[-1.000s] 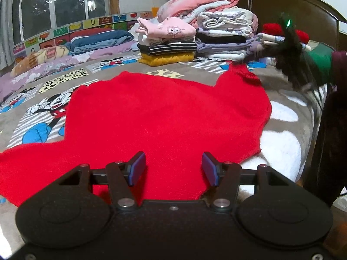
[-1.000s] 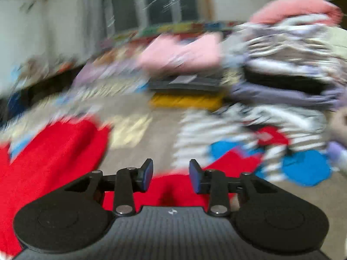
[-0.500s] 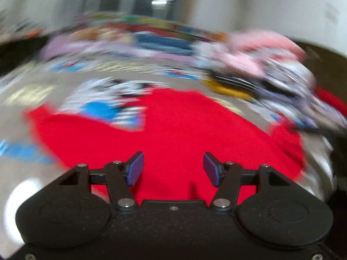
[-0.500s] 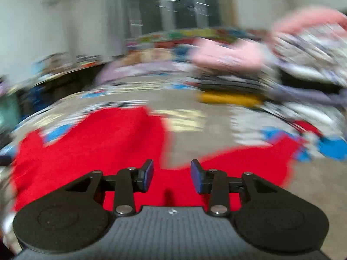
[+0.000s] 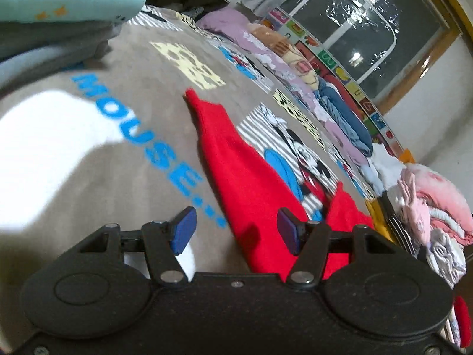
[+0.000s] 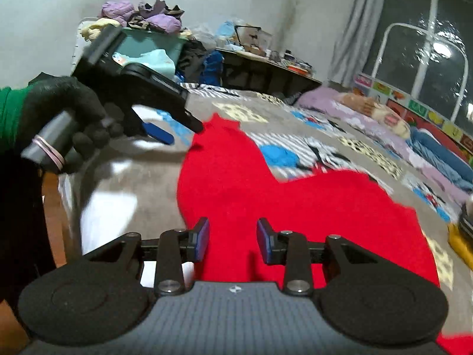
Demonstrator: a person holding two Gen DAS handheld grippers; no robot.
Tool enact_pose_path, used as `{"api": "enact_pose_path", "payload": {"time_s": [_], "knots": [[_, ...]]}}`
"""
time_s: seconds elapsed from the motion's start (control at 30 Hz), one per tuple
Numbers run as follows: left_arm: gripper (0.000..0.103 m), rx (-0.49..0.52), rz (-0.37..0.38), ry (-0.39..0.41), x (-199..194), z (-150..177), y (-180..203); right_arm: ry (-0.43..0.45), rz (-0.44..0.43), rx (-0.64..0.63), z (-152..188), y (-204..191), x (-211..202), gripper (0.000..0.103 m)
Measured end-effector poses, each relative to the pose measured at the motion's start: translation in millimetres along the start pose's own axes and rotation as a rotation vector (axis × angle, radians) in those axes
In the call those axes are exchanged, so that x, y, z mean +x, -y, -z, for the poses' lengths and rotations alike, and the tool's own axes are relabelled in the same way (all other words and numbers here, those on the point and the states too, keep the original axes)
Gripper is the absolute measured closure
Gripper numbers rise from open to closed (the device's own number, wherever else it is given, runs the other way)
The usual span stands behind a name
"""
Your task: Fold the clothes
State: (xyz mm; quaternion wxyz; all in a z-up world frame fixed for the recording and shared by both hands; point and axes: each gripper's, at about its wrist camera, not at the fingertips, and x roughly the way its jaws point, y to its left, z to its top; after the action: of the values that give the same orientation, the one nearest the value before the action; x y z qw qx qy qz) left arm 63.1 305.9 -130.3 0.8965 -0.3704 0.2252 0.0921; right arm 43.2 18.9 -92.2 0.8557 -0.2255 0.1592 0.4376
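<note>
Teal bin (image 6: 153, 48) (heaped clothes (image 6: 142, 14)) beyond red garment (image 6: 295, 195), both tongs agape.

Red garment (image 6: 295, 207) – matt, fuzzy knit cloth; bedspread (image 5: 142, 112) – soft printed fleece; both grippers' bodies matt black plastic, blue pads (image 5: 183, 230) smooth, pivot screws shiny metal

Red knit garment (image 6: 266, 195) lies spread flat on the bedspread (sleeve outstretched).

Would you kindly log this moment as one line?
task: fold clothes | red knit garment: flat on grey cartoon-print blanket | left gripper: open | right gripper: open
</note>
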Motion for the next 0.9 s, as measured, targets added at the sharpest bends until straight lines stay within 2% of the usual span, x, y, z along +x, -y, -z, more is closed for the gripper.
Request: {"api": "enact_pose_path", "payload": {"time_s": [0.17,0.27,0.33,0.4,0.47,0.5,0.6,0.67,0.73,0.8,0.83,0.9], "knots": [[0.044,-0.049,-0.005,0.023,32,-29,-10,0.028,-0.060,-0.056,-23,-13,31,0.068],[0.045,-0.070,0.003,0.018,49,-47,-18,-0.011,-0.101,-0.038,-19,-16,49,0.068],[0.045,-0.085,0.016,0.003,60,-58,-23,-0.035,-0.126,-0.015,-14,-18,55,0.062],[0.050,-0.091,0.032,-0.006,67,-66,-25,-0.054,-0.142,0.005,-8,-21,60,0.062],[0.100,-0.075,0.028,-0.021,73,-70,-24,-0.067,-0.154,0.023,-5,-22,62,0.061],[0.101,-0.063,0.015,-0.012,73,-71,-22,-0.070,-0.158,0.032,-5,-21,61,0.061],[0.101,-0.021,-0.004,0.057,61,-79,-16,-0.081,-0.162,0.037,-5,-26,57,0.061],[0.100,0.027,-0.119,-0.008,72,-75,-17,-0.079,-0.163,0.047,-3,-25,60,0.061],[0.097,0.071,-0.158,0.004,68,-74,-9,-0.081,-0.165,0.056,-3,-25,60,0.061],[0.076,0.112,-0.172,0.040,60,-74,1,-0.089,-0.171,0.068,-9,-23,56,0.060],[0.059,0.132,-0.172,0.058,55,-73,6,-0.078,-0.183,0.085,-10,-20,52,0.058],[0.057,0.173,-0.158,0.092,45,-70,18,-0.055,-0.197,0.137,-9,-9,39,0.058]]}}
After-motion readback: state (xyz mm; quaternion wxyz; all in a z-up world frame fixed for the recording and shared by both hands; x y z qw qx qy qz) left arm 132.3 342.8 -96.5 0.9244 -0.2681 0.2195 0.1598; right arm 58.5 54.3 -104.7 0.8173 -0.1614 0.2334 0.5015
